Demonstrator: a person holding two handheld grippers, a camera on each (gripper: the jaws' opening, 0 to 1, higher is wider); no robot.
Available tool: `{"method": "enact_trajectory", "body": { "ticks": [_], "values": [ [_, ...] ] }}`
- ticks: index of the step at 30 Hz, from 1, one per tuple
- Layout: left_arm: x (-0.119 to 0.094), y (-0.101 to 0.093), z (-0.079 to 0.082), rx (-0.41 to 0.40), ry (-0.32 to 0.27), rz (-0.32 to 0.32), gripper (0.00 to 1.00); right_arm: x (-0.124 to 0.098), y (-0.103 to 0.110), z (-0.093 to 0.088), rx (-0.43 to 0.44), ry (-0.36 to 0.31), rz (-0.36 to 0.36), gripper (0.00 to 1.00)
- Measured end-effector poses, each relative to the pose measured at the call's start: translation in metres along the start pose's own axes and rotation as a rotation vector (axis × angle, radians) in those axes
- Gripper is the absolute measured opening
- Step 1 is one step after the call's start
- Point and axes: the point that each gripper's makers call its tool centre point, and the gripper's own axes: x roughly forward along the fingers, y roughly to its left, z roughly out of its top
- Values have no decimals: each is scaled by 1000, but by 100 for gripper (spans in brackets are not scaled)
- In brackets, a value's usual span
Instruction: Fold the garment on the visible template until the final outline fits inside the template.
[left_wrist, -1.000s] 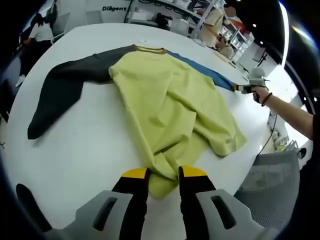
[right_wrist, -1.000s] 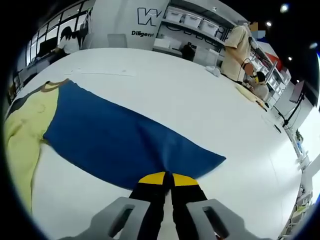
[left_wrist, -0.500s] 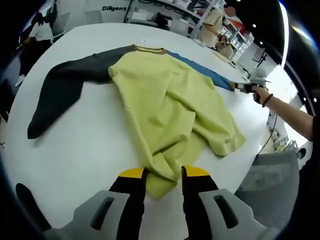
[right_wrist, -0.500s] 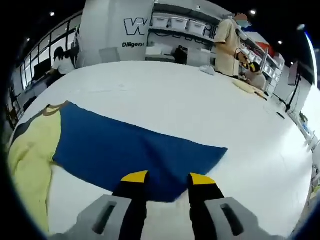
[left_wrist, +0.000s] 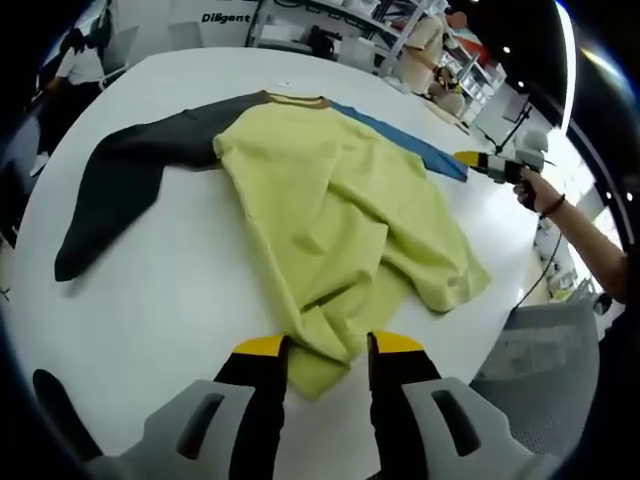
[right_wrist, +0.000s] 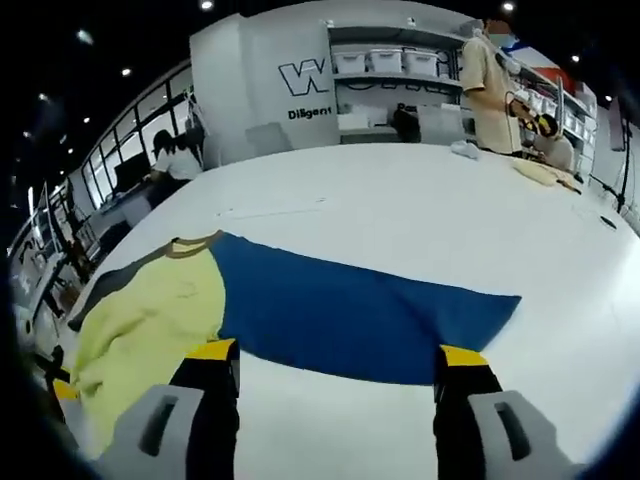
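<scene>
Soft, limp yellow sweatshirt (left_wrist: 350, 230) looks best pinched at its hem, which left gripper (left_wrist: 322, 347) straddles with jaws parted; right gripper (right_wrist: 338, 353) wide apart.

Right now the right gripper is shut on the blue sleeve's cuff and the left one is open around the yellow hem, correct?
Not quite. The right gripper is open, jaws wide apart and off the blue sleeve, as the right gripper view shows. The left gripper is open around the yellow hem.
</scene>
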Motion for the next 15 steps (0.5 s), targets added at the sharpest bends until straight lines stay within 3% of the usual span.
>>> {"method": "enact_trajectory", "body": {
  "ticks": [9, 15],
  "values": [
    [0, -2, 0, 5, 2, -3, 33, -14, 46, -5, -64, 5, 138, 99],
    [0, -3, -1, 14, 12, -6, 33, -24, 74, -14, -78, 25, 223, 99]
  ]
}}
